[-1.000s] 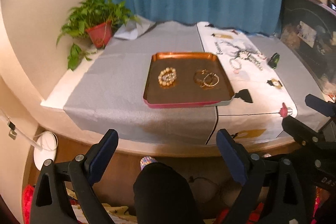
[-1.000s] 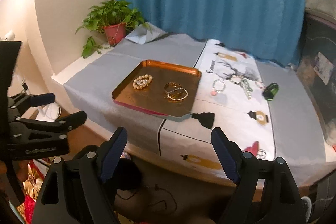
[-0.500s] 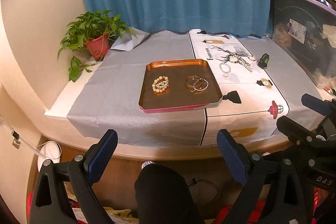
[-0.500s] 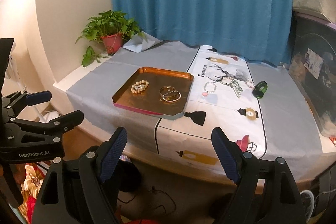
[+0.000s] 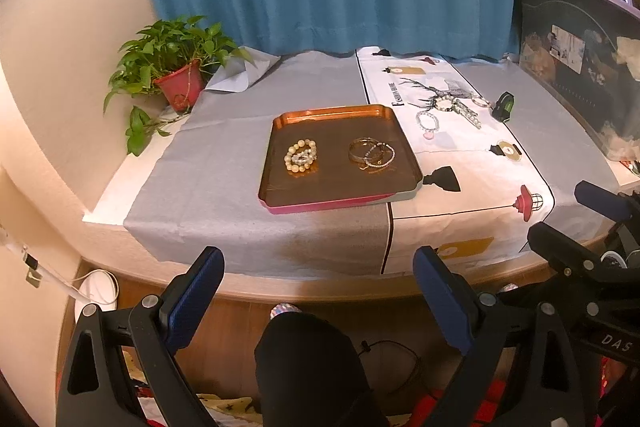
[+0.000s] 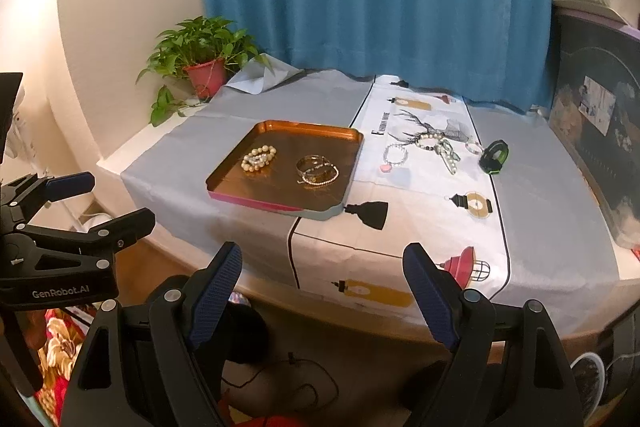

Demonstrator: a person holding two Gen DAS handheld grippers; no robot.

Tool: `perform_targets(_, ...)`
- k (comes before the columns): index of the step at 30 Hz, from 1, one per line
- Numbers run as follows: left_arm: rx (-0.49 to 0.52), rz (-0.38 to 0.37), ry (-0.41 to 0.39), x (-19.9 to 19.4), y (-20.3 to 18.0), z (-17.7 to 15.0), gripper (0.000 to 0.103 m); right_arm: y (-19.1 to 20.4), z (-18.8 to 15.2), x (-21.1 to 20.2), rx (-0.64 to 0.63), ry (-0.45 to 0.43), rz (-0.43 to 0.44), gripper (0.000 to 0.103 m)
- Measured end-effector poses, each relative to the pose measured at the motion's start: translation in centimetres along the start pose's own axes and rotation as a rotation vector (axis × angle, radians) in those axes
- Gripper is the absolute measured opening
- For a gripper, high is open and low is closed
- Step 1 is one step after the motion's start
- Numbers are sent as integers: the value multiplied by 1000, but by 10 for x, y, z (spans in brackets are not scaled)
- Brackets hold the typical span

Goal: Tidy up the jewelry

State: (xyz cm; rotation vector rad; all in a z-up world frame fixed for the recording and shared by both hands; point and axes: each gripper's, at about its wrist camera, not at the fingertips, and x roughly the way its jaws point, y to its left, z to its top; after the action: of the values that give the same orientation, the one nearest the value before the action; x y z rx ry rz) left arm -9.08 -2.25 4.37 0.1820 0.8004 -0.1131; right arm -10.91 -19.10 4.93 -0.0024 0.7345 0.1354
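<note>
A copper tray (image 5: 280, 203) (image 6: 224, 193) sits on the grey cloth mid-table. In it lie a pearl bead bracelet (image 5: 301, 155) (image 6: 259, 157) on the left and a pile of metal bangles (image 5: 371, 154) (image 6: 317, 169) on the right. More bracelets and beaded pieces (image 5: 448, 109) (image 6: 432, 147) lie on the white printed runner to the tray's right. My left gripper (image 5: 318, 283) and right gripper (image 6: 322, 281) are both open and empty, held below the table's front edge, well short of the tray.
A potted plant (image 5: 176, 75) (image 6: 204, 63) stands at the back left corner. A green and black object (image 5: 503, 105) (image 6: 494, 155) lies at the runner's right edge. A blue curtain hangs behind. A dark box (image 5: 580, 75) borders the right side.
Both grippers have pulled back and away from the table, so the tray and jewelry look smaller and farther. Nothing on the table has moved.
</note>
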Motion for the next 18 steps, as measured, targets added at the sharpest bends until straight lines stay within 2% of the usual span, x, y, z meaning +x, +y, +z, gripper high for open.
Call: perform_targets(18,47,-21,63,42,-27,23,94,-37,2,29,56,40,-25,83)
